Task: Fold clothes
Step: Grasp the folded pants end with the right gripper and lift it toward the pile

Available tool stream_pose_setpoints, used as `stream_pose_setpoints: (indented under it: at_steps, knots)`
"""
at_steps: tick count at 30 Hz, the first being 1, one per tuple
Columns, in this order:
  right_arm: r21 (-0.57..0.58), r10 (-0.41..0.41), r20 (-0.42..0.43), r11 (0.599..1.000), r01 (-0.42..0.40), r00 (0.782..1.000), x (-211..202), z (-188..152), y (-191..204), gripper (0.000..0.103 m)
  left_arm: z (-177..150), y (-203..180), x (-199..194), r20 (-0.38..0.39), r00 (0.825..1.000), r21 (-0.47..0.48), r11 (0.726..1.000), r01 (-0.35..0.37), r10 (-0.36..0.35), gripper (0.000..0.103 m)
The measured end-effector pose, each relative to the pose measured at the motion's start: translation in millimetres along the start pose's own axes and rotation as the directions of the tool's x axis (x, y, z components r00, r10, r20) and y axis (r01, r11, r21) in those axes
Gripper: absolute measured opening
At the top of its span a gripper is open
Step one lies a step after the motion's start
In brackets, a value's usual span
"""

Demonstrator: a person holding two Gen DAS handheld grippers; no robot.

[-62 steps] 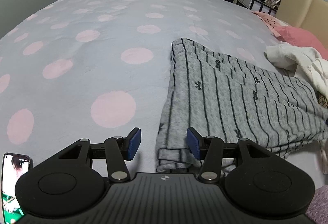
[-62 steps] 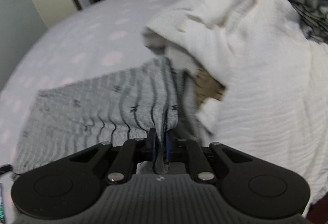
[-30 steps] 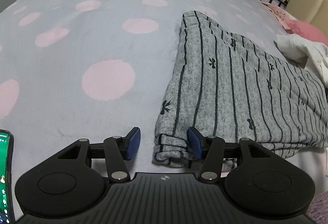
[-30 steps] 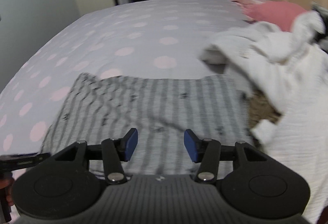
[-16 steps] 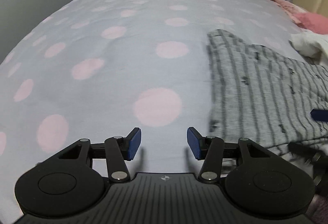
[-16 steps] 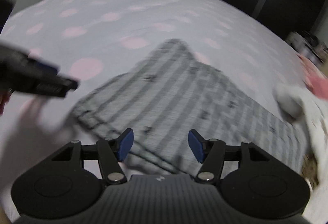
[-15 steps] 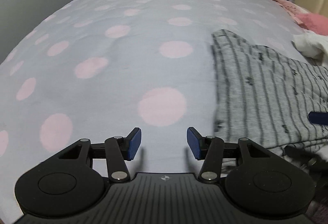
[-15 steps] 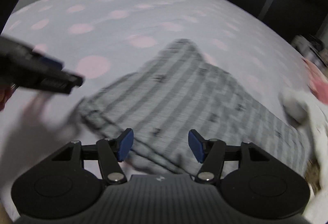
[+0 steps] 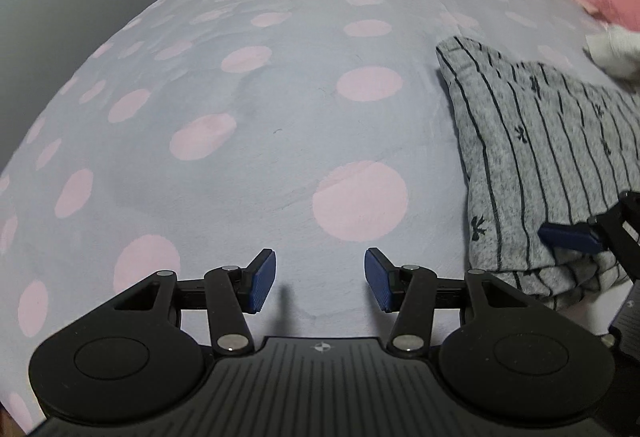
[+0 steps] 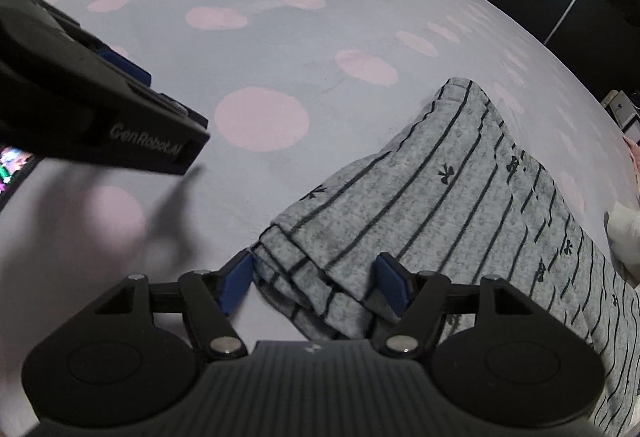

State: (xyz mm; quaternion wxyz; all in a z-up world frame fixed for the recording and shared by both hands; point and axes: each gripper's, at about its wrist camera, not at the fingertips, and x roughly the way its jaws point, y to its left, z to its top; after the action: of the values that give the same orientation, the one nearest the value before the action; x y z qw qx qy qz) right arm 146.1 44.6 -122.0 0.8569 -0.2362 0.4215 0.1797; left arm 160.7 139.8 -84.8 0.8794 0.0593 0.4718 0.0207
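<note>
The right claw (image 10: 316, 287) points down at the near corner of the folded grey striped garment (image 10: 452, 205), and its jaws are opening. The stacked layers of that corner lie between the two blue pads; the left pad (image 10: 236, 287) stands just beside the fold's edge, the right pad (image 10: 394, 287) over the cloth, and neither pad visibly presses on it. From this claw the garment runs off toward 2 o'clock across the bed (image 10: 280, 37), whose pale cover bears pink dots. A white cloth (image 10: 624, 233) lies at the garment's 3 o'clock side.

The left claw (image 9: 320, 281) hangs open above bare bed cover, nothing between its blue pads. In its view the garment lies at 2 o'clock, well to the right of the pads, with the right claw's blue pad resting at the garment's near corner around 3 o'clock. A pink cloth (image 9: 612, 3) lies at the far 1 o'clock edge. From the right wrist view, the left claw's black body sits at 9 o'clock, clear of the garment.
</note>
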Motion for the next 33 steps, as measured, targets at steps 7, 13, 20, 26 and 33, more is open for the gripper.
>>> stream_pose_setpoints:
  at_steps: [7,13,20,26,33]
  knots:
    - [-0.011,-0.042,0.003,0.999,0.042,0.999,11.8,4.5,8.3,0.078,4.1,3.3,10.9,-0.02,1.0,-0.01,1.0,-0.017,0.017,0.048]
    - [0.033,-0.04,0.015,0.999,0.039,0.999,22.8,8.8,5.0,0.077,4.5,6.6,12.4,-0.021,0.999,-0.01,1.0,-0.026,0.026,0.048]
    - [0.024,-0.033,0.029,0.999,0.033,0.999,10.4,2.8,-11.7,0.028,3.9,3.6,3.2,-0.003,1.0,0.013,1.0,-0.013,0.013,0.048]
    - [-0.01,-0.031,0.066,0.999,0.031,0.997,-25.8,3.8,-17.4,0.024,0.3,-7.0,-21.4,0.076,0.996,0.099,0.994,0.041,-0.048,0.048]
    - [0.031,0.04,0.078,0.999,-0.042,0.996,-94.4,-10.4,-44.2,0.023,-14.4,-24.6,-55.8,0.151,0.978,0.277,0.956,0.1,-0.146,0.048]
